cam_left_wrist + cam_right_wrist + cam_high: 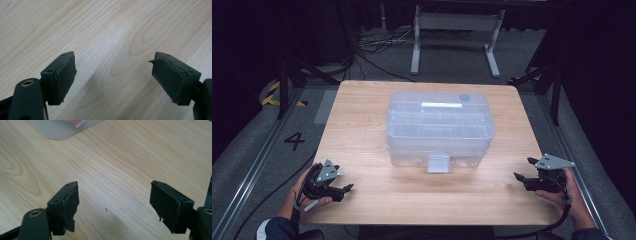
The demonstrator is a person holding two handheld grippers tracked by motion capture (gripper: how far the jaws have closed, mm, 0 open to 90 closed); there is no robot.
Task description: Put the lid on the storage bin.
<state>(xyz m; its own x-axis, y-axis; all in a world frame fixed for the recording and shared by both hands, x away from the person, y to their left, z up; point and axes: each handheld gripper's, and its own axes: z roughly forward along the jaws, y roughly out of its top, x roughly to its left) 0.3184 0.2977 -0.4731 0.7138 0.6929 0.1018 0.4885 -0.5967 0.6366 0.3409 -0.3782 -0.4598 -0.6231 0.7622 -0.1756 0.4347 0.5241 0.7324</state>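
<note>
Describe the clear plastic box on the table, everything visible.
The clear plastic box is a translucent, rounded-corner storage case with its lid down, sitting flat and upright near the middle of the wooden table. Faint divider lines show through the lid, along with a pale white strip near the top and a dark round mark at its far right corner. A squarish latch tab hangs at the near front edge. Nothing touches it but the table; both hand-held grippers sit well apart at the near corners.

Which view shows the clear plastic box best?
The high view: the whole clear plastic box, lid shut with its front latch, sits mid-table. The right gripper view catches just one rounded corner; the left gripper view shows bare wood.
</note>
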